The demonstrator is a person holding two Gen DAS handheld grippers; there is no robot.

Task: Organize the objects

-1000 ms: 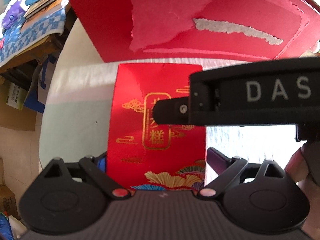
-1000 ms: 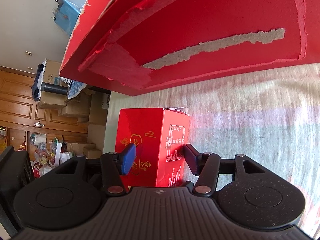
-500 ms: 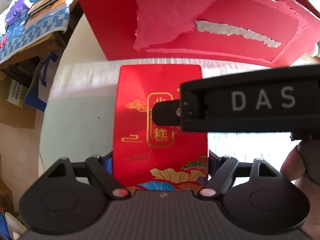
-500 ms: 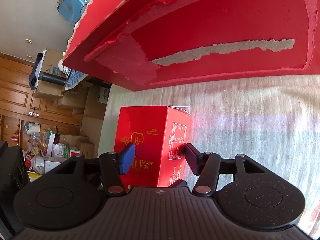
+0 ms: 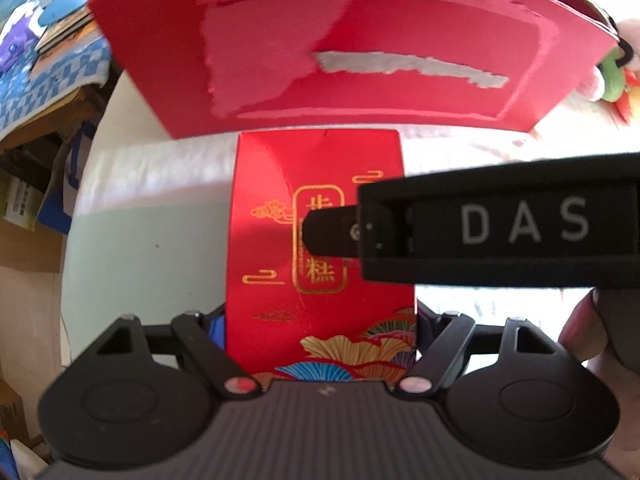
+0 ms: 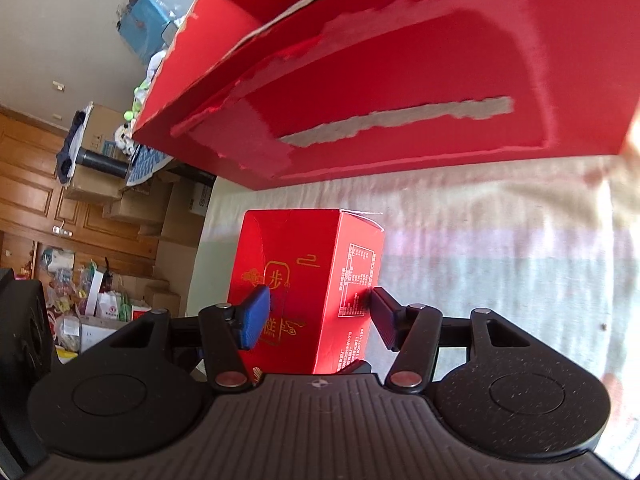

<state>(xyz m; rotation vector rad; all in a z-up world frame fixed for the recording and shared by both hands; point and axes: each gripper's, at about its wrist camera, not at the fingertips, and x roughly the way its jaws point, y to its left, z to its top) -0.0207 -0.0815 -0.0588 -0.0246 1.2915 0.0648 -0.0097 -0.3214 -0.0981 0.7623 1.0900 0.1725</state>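
The small red cake box (image 5: 320, 248), printed with gold characters, stands on the pale cloth-covered table (image 5: 152, 248), just in front of the large red cardboard carton (image 5: 352, 52), whose facing surface is torn down to grey board. Both tongs are on the box at once. The left gripper (image 5: 320, 320) straddles its lower end from above, a finger tight against each side edge; it appears clamped on the box, though the pads themselves are hidden behind the cardboard. The right gripper (image 6: 320, 316) comes in from the side, its blue pad (image 6: 254, 316) laid on the printed face and its black pad at the side panel bearing the small print, so it too looks closed on the box. In the left wrist view that tool's black body crosses over the box, with part of the person's hand (image 5: 580, 332) behind it.

Judgement: the doubled hold reads as a handover or steadying grip, meant to keep a light, tall box from tipping before it goes toward the carton.
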